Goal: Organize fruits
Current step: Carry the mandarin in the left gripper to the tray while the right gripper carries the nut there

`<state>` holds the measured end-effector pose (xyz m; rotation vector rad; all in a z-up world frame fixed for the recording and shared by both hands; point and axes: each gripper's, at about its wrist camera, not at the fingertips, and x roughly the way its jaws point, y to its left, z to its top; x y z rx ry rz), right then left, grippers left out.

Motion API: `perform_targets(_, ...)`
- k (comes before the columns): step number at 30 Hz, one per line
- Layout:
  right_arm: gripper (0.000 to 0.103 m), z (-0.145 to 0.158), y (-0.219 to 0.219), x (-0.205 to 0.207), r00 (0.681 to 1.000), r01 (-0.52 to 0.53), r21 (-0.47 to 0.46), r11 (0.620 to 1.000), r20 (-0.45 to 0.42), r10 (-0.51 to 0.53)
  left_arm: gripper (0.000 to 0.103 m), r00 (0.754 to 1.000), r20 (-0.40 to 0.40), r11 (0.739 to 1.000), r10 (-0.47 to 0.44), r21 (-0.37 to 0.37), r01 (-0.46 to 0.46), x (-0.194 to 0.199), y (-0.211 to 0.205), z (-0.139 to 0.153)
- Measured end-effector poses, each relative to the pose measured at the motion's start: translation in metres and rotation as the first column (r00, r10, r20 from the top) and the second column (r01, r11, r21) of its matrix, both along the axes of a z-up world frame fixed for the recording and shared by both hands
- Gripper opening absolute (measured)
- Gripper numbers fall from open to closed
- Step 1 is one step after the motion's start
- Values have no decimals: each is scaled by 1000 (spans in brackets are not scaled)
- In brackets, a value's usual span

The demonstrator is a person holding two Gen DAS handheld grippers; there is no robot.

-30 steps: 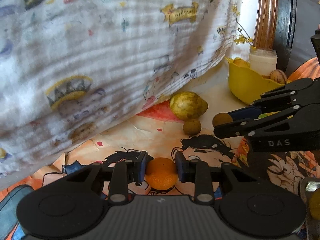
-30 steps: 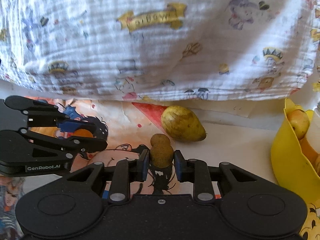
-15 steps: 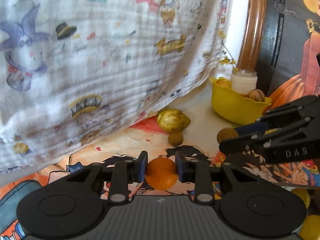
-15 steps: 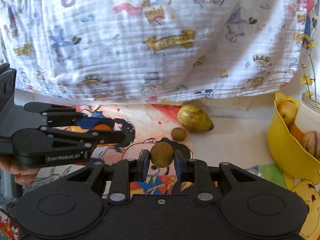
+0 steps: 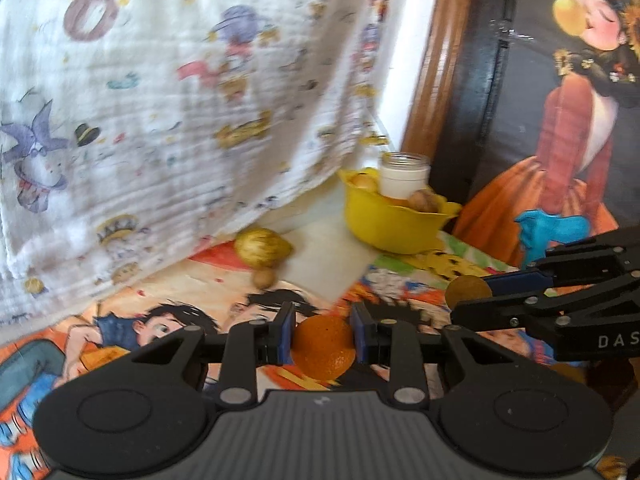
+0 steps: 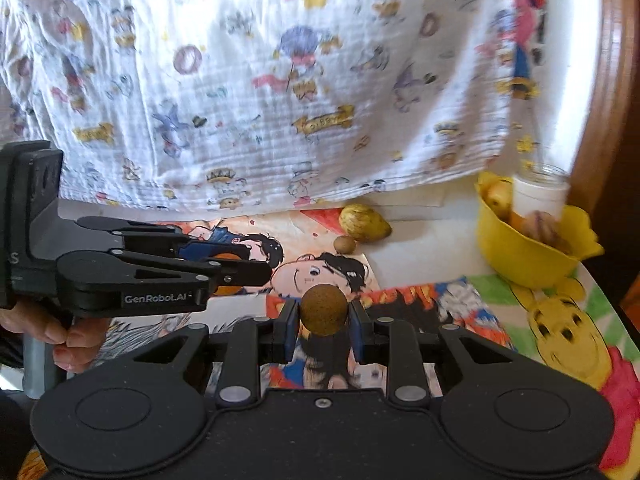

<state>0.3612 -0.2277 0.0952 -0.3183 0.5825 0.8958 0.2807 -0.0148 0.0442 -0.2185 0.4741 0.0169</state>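
Left claw (image 5: pixel 323 334) grips round orange citrus (image 5: pixel 323 347); right claw (image 6: pixel 323 318) clamps small brown ball-shaped fruit (image 6: pixel 323 309). Both lifted (likely for carrying) toward yellow plastic bowl (image 6: pixel 520 258) ahead-right.

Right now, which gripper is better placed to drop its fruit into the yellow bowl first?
Right. The right gripper, holding the brown fruit, is on the yellow bowl's side; the left gripper is farther away.
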Motion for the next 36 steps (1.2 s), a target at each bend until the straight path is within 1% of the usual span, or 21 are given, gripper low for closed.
perform_targets(5, 28, -1, -35, -39, 998, 63, 8, 998, -1, -63, 32, 998, -9, 998, -63, -20, 63, -20, -28, 4)
perform_targets(11, 28, -13, -73, -85, 990, 143, 26, 989, -24, -142, 32, 989, -35, 990, -142, -21, 141, -48, -61, 1)
perform_targets(16, 28, -28, -97, -122, 980, 196, 42, 980, -45, -194, 32, 976, -79, 979, -203, -28, 201, -67, -80, -7)
perform_targets(22, 28, -51, -116, -157, 966, 249, 52, 967, -83, -245, 32, 955, -145, 966, -259, -46, 255, -82, -96, -21)
perform_targets(28, 28, -72, -122, -177, 953, 294, 52, 954, -98, -288, 32, 937, -206, 959, -283, -42, 280, -88, -108, -34)
perform_targets(33, 28, -82, -123, -180, 945, 319, 32, 947, -92, -315, 33, 926, -253, 960, -280, -46, 277, -89, -113, -44)
perform_targets(36, 28, -87, -122, -180, 938, 336, 27, 941, -95, -333, 33, 923, -266, 959, -279, -39, 279, -88, -115, -47)
